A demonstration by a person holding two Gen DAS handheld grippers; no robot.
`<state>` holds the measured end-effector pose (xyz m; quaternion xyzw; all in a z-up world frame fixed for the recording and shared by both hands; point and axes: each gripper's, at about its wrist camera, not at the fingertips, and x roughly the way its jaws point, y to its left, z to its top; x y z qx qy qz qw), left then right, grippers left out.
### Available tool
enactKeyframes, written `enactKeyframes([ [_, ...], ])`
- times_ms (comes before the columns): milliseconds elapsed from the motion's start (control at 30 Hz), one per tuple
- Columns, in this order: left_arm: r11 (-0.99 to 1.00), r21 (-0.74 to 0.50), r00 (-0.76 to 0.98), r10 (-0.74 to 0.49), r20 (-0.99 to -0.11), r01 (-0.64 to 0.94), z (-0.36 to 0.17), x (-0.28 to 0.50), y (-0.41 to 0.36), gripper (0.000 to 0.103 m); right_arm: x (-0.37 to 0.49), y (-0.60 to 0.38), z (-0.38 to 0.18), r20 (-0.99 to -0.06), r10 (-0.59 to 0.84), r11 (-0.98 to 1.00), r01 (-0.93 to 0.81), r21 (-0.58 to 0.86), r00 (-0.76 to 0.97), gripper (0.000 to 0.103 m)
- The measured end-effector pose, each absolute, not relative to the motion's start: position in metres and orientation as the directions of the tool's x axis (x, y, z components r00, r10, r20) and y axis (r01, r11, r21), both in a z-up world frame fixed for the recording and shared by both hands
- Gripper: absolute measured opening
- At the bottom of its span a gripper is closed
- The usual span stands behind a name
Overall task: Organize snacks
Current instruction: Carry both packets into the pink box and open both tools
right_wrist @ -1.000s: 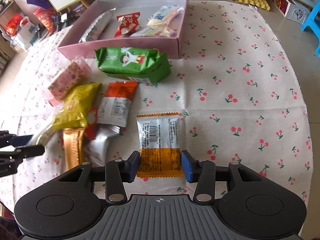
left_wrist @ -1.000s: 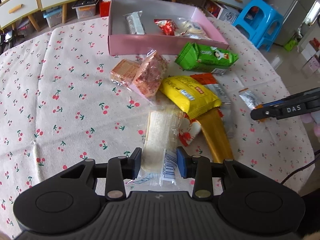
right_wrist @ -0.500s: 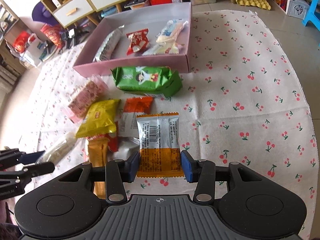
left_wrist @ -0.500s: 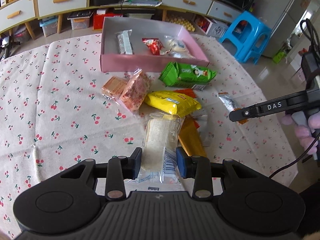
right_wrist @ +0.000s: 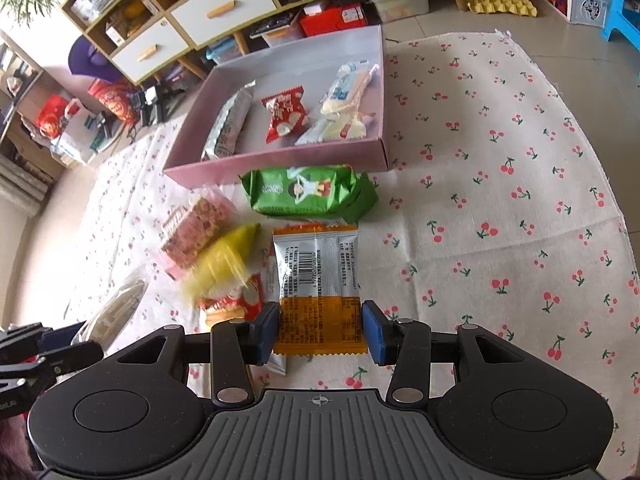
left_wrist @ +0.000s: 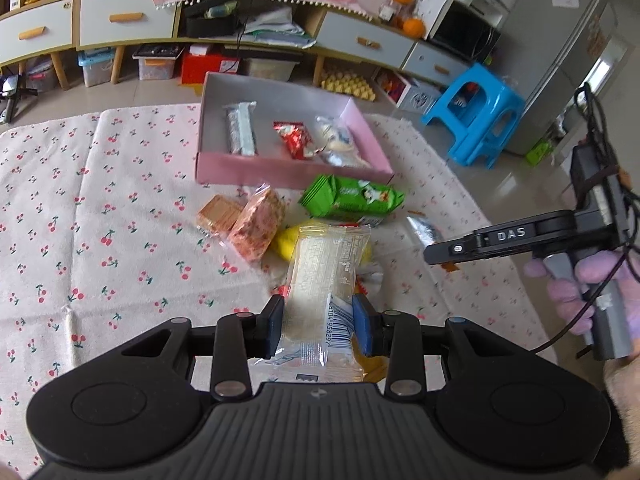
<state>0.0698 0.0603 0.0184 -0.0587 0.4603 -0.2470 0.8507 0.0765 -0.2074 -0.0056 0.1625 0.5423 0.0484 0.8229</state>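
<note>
Snacks, two in hand. Clear-wrapped wafer pack (left_wrist: pixel 320 280): clamped at its lower end in the left gripper (left_wrist: pixel 318 326), held above the loose pile. Silver-and-orange sachet (right_wrist: pixel 318 280): clamped across its orange end in the right gripper (right_wrist: pixel 320 330), likewise clear of the tabletop (right_wrist: pixel 500 200). Pink box (right_wrist: pixel 280 160): beyond the pile, open, already containing a few packets. Remaining on the cherry-print cloth, just before the box: green pack (right_wrist: pixel 308 192), yellow pack (right_wrist: pixel 224 260), pink crisp-rice bar (right_wrist: pixel 192 232), further wrappers beneath. Step in hand, as judged: carrying both items to the box. Next move calls for reaching past the green pack, over the near wall, and releasing onto bare floor inside.
</note>
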Motion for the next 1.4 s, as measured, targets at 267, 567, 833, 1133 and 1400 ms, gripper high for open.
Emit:
enactKeyframes([
  [267, 0.873, -0.338, 0.490, -0.480, -0.727, 0.352, 0.027, 0.078, 0.052, 0.033, 0.086, -0.212, 0.008, -0.839, 0.279, 0.913, 0.144, 0.383, 0.467, 0.043],
  [567, 0.916, -0.325, 0.538, -0.400, -0.742, 0.233, 0.020, 0.120, 0.034, 0.033, 0.111, -0.211, 0.010, -0.802, 0.274, 0.870, 0.218, 0.442, 0.531, 0.044],
  [833, 0.926, -0.352, 0.540, -0.366, -0.758, 0.134, 0.007, 0.178, 0.021, 0.033, 0.153, -0.217, 0.000, -0.787, 0.296, 0.830, 0.261, 0.492, 0.541, 0.044],
  [1133, 0.918, -0.395, 0.522, -0.345, -0.780, 0.017, -0.023, 0.224, 0.017, 0.033, 0.200, -0.240, -0.016, -0.733, 0.317, 0.778, 0.277, 0.564, 0.602, 0.044],
  [1400, 0.950, -0.314, 0.535, -0.265, -0.803, -0.001, -0.027, 0.246, 0.007, 0.033, 0.226, -0.253, -0.051, -0.704, 0.372, 0.718, 0.293, 0.631, 0.605, 0.044],
])
